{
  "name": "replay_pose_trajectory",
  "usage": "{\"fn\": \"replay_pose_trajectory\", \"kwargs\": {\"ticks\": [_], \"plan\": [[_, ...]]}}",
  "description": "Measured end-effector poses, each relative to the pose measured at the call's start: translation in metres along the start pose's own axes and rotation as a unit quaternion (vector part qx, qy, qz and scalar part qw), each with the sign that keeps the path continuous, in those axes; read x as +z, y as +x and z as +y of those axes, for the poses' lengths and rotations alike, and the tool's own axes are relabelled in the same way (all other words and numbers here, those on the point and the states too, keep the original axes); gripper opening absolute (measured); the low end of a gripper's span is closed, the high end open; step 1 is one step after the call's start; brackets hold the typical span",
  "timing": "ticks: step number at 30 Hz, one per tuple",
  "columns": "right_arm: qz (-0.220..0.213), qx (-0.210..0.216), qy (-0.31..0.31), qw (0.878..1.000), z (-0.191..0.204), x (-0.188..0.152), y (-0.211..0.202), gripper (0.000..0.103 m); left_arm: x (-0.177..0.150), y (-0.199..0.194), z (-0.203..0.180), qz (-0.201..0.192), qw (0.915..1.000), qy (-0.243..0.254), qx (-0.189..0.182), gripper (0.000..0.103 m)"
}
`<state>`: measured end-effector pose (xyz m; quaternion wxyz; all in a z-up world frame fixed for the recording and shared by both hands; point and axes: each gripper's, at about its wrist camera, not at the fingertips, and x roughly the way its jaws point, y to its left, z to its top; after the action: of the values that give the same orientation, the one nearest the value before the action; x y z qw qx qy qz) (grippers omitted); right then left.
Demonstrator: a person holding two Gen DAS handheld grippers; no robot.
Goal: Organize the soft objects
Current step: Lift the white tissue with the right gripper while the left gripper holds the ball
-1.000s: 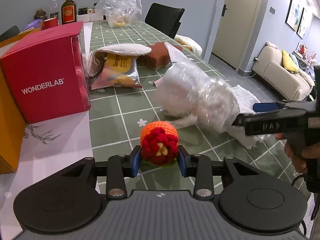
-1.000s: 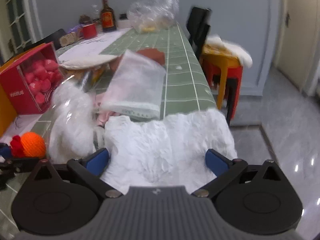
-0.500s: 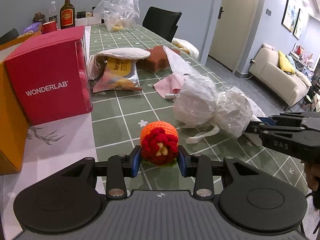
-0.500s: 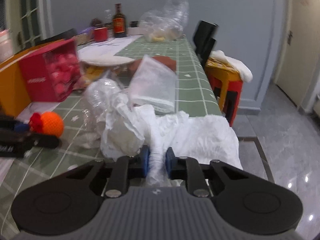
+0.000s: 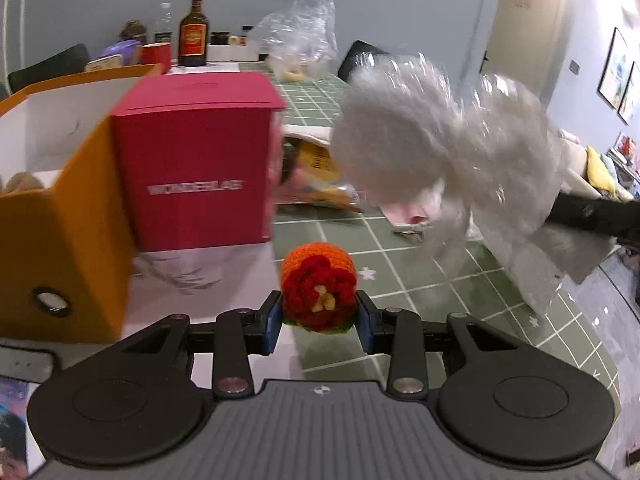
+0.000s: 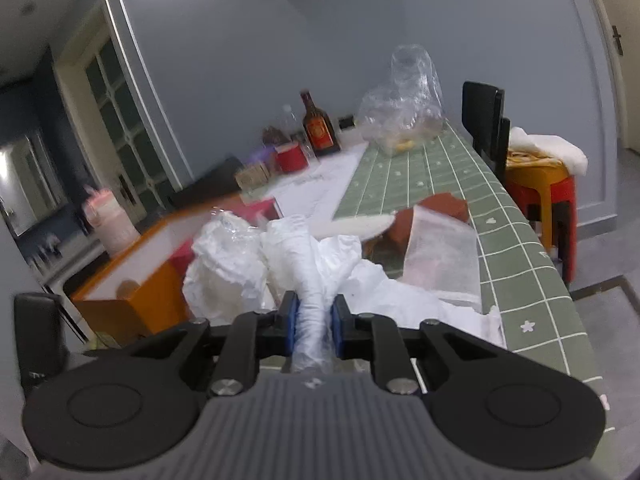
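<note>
Left wrist view, our left gripper pinching the crochet ball, red box beyond, our right gripper clamped on the plastic-wrapped white plush, lifted above the table.

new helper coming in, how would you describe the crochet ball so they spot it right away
Find the big red WONDERLAB box beside the orange bin. Just in front of it, the left gripper pinches the crochet ball: the only knitted thing, orange with a dark red ruffle.
</note>
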<state>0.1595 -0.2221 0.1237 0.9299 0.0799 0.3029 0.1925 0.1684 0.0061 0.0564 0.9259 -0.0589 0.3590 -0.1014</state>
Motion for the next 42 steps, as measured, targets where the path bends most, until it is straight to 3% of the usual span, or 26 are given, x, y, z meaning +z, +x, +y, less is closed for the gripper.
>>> {"fn": "replay_pose_trajectory", "kwargs": {"ticks": [2,6,8,12,16,18,22,26,28,33,36,38,39,40,42], "plan": [[0.034,-0.045,-0.028,0.998,0.009,-0.008,0.016,0.016,0.0,-0.003,0.005,-0.004,1.0,-0.005,-0.001,0.042],[0.073,-0.075,-0.019,0.994,0.005,-0.027,0.044,0.02,0.0,-0.006,0.007,-0.008,0.9999,-0.008,0.003,0.042],[0.096,-0.091,-0.02,0.991,0.004,-0.034,0.05,0.031,0.0,-0.006,0.008,-0.008,0.9999,-0.009,0.003,0.042],[0.094,-0.094,0.01,0.991,-0.006,-0.041,0.035,0.059,-0.003,-0.011,0.012,-0.009,0.9999,-0.007,-0.001,0.042],[0.047,-0.076,0.033,0.995,-0.013,-0.037,0.0,0.092,-0.001,-0.011,0.016,-0.011,0.9999,-0.013,0.002,0.042],[0.024,-0.081,0.023,0.996,-0.015,-0.03,-0.009,0.1,-0.001,-0.01,0.018,-0.011,0.9998,-0.016,0.002,0.042],[0.044,-0.124,-0.057,0.99,-0.015,-0.017,0.003,0.1,-0.002,-0.01,0.017,-0.01,0.9998,-0.015,-0.001,0.042],[0.143,-0.086,-0.116,0.979,-0.017,-0.015,0.042,0.1,-0.004,-0.013,0.015,-0.01,0.9999,-0.006,-0.005,0.042],[0.171,-0.075,-0.134,0.973,-0.018,-0.018,0.058,0.1,-0.004,-0.014,0.014,-0.012,0.9999,-0.004,-0.005,0.042],[0.201,-0.054,-0.134,0.969,-0.02,-0.024,0.079,0.1,-0.005,-0.015,0.014,-0.011,0.9999,0.002,-0.004,0.042],[0.186,-0.047,-0.145,0.971,-0.016,-0.034,0.079,0.101,-0.004,-0.015,0.014,-0.01,0.9999,0.002,-0.002,0.042],[0.171,-0.05,-0.14,0.974,-0.017,-0.038,0.073,0.091,-0.004,-0.016,0.015,-0.01,0.9999,0.002,-0.002,0.042],[0.161,-0.056,-0.138,0.976,-0.017,-0.038,0.067,0.073,-0.004,-0.016,0.015,-0.01,0.9999,0.002,-0.001,0.042],[0.155,-0.065,-0.134,0.977,-0.017,-0.035,0.062,0.048,-0.004,-0.017,0.015,-0.011,0.9999,0.003,-0.001,0.042],[0.153,-0.085,-0.13,0.976,-0.019,-0.034,0.054,0.027,-0.003,-0.019,0.013,-0.012,0.9999,0.005,-0.001,0.042]]}}
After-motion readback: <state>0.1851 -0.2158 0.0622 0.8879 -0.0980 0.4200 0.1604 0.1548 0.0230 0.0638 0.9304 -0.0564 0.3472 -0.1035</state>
